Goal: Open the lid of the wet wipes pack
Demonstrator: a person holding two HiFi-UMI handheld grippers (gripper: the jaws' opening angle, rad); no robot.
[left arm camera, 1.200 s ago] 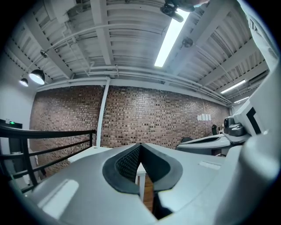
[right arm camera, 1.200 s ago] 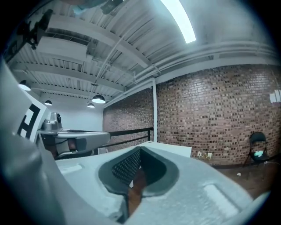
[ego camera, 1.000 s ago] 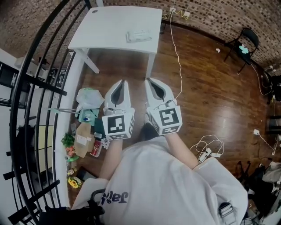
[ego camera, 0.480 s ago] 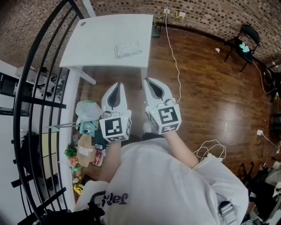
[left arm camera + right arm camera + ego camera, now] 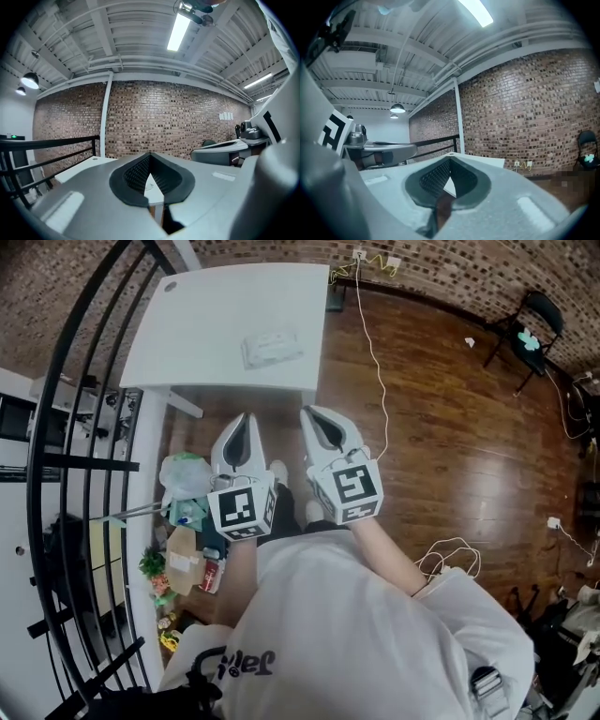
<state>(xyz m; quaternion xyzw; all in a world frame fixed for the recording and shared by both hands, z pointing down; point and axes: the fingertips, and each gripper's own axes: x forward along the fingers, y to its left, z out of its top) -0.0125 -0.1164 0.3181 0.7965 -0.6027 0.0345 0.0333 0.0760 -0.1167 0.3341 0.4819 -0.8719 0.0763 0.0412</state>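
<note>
1. Closed tip to tip with nothing gripped: the left grey two-jaw gripper point(image 5: 246, 418), pointing at the white rectangular table point(image 5: 211, 329) from just short of its near edge.
2. Likewise pressed together and empty: the right grey two-jaw gripper point(image 5: 313, 412), alongside, near the table's front right leg.
3. Lying flat on the table top, towards its near right part, well apart from both grippers: the pale plastic wet wipes pack point(image 5: 270, 347); lid too small to make out.
4. Along the table's left side: a black metal railing point(image 5: 66, 409).
5. Beside the table's near left leg: crumpled plastic bags point(image 5: 187, 474).
6. Right of the table: brown wooden plank floor point(image 5: 441, 427), crossed by a thin white cable point(image 5: 375, 352).
</note>
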